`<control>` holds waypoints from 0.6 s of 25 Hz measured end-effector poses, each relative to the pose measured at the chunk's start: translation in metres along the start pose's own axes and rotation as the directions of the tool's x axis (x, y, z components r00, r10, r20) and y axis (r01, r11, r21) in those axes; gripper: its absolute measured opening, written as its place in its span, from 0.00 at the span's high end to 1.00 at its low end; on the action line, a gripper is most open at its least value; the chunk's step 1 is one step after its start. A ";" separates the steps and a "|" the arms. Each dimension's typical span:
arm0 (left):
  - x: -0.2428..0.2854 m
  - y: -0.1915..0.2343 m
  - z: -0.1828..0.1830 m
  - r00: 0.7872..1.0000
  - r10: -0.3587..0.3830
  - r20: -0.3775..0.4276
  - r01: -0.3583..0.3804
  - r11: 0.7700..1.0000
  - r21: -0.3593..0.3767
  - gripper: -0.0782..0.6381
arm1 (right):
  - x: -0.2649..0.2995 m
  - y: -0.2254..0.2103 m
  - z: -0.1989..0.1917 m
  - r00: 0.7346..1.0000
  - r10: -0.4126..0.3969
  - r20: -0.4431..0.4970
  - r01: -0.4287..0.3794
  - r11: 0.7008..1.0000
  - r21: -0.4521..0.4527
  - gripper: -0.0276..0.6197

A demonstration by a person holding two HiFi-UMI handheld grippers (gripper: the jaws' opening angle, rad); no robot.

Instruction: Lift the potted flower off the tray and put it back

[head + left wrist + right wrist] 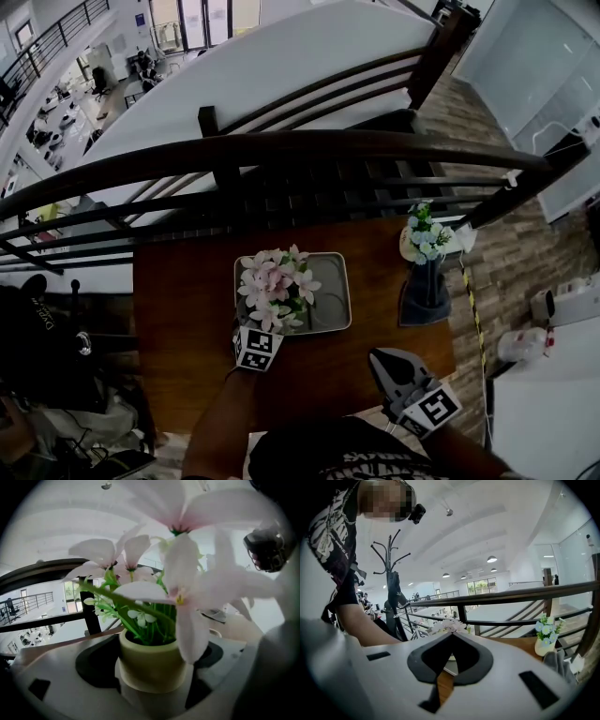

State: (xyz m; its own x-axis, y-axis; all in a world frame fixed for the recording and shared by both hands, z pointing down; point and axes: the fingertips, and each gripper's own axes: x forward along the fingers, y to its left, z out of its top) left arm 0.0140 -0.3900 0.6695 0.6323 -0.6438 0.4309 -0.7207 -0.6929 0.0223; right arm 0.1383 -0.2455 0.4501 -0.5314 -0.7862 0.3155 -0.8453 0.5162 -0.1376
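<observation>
**Grasp made on potted flower (275,286), lift not yet visible**

The plant stands over the left half of the tray (336,302), which lies on the wooden table (183,309) beside the railing (281,150). The left gripper (261,336) reaches in from the near edge. Its own view shows the jaws set wide round the pale green pot, with the dark pads meeting its 2 sides just above the flared foot. That reads as a grip, not a loose bracket. Blossoms hide the pot's base in the head view, so I cannot tell whether it rests on the tray or has cleared it; nothing shows it raised.

The right gripper (384,361) hangs above the table's near right corner, well apart from the tray, with its jaws pressed together on nothing. A small vase of blue flowers (424,239) stands untouched at the far right.

By my reading, 1 of 3 steps is done: the grasp. The lift and the set-down back on the tray are left. A pot just returned and not yet released would look the same, though.
</observation>
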 end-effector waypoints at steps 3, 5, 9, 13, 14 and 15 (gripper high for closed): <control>-0.014 -0.006 -0.003 1.000 0.023 0.003 -0.023 1.000 -0.001 0.24 | -0.008 0.010 -0.005 0.999 0.027 -0.021 -0.027 1.000 -0.010 0.97; -0.020 -0.009 -0.012 0.999 0.043 -0.007 -0.043 0.999 -0.003 0.24 | -0.015 0.010 -0.007 1.000 0.029 -0.012 -0.029 0.999 -0.023 0.97; -0.033 -0.013 -0.021 0.996 0.090 -0.001 -0.090 0.995 -0.042 0.24 | -0.032 0.010 -0.012 0.999 0.034 0.001 -0.034 0.999 -0.033 0.97; -0.052 -0.021 -0.028 0.994 0.113 0.006 -0.113 0.992 -0.048 0.24 | -0.048 0.017 -0.021 0.999 0.044 -0.008 -0.045 0.997 -0.059 0.97; -0.057 -0.024 -0.030 0.993 0.117 0.007 -0.117 0.992 -0.050 0.24 | -0.051 0.019 -0.023 0.999 0.048 -0.004 -0.049 0.997 -0.059 0.97; -0.061 -0.026 -0.032 0.992 0.123 0.009 -0.122 0.991 -0.051 0.25 | -0.053 0.021 -0.024 0.999 0.053 -0.004 -0.053 0.997 -0.059 0.97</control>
State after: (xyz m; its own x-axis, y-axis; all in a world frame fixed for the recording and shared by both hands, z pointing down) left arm -0.0151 -0.3222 0.6716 0.5413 -0.7271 0.4222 -0.8062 -0.5915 0.0151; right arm 0.1495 -0.1848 0.4532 -0.5750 -0.7567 0.3111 -0.8115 0.5761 -0.0985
